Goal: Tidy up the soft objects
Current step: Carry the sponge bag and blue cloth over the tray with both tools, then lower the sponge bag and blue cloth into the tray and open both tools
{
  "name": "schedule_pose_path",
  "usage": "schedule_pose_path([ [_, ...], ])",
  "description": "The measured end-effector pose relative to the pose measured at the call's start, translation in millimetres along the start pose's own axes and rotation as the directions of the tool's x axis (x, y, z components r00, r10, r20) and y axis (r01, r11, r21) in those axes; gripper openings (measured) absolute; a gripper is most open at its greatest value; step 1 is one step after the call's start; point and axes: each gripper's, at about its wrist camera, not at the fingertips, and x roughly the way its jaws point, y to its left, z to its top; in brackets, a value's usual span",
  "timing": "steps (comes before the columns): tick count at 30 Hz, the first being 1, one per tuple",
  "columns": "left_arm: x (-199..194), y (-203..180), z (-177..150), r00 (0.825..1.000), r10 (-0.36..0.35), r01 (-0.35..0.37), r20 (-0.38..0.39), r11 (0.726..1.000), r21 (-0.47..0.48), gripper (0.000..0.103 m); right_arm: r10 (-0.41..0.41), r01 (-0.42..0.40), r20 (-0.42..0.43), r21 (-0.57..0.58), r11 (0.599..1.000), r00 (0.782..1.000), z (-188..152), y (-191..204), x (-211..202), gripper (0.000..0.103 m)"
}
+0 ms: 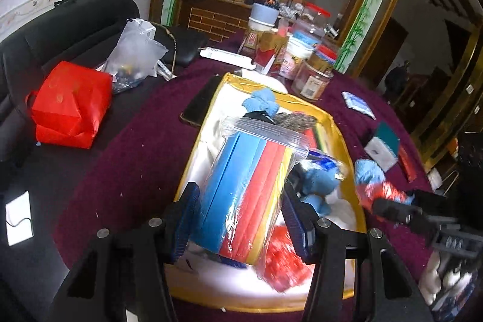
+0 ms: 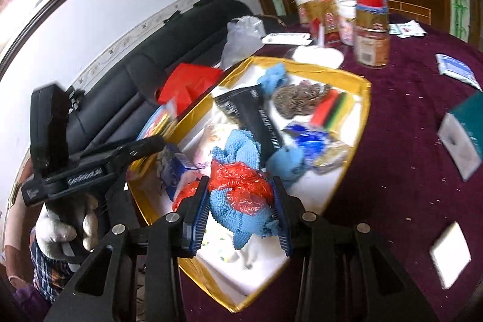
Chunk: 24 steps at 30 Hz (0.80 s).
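A gold-rimmed box (image 1: 335, 122) with a white lining sits on the purple table; it also shows in the right wrist view (image 2: 366, 98). My left gripper (image 1: 240, 219) is shut on a clear zip bag of blue, red and yellow sponges (image 1: 244, 186), held over the box. My right gripper (image 2: 241, 216) is shut on a blue knitted cloth with red plastic netting (image 2: 241, 201), held over the box's near end. Inside the box lie blue cloths (image 2: 241, 147), a black packet (image 2: 256, 113), a steel scourer (image 2: 297, 98) and a striped sponge pack (image 2: 332, 107). The right gripper also shows in the left wrist view (image 1: 377, 192).
Jars and boxes (image 1: 314, 71) crowd the far table side. A red bag (image 1: 69, 107) and clear plastic bag (image 1: 135, 53) lie on the black sofa at left. A phone (image 1: 200, 101) lies beside the box. White-and-teal pads (image 2: 462, 141) and paper packets (image 2: 459, 70) lie at right.
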Motion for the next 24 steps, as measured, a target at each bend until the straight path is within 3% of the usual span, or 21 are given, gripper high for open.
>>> schedule_pose_path([
  [12,67.0,-2.3,31.1,0.989,0.084,-0.082,-0.123,0.996,0.026,0.058,0.0,-0.002,-0.049,-0.032,0.999,0.999,6.4,14.3,40.8,0.038],
  [21,79.3,-6.3,41.8,0.988,0.097,-0.096,-0.122,0.995,0.008,0.06,-0.007,0.006,-0.067,-0.02,1.0,0.998,8.6,11.6,56.6,0.038],
  [24,74.9,-3.7,40.7,0.991,0.071,-0.073,-0.115,0.997,-0.015,0.063,-0.01,0.008,-0.072,-0.027,1.0,0.997,7.6,12.9,59.0,0.038],
])
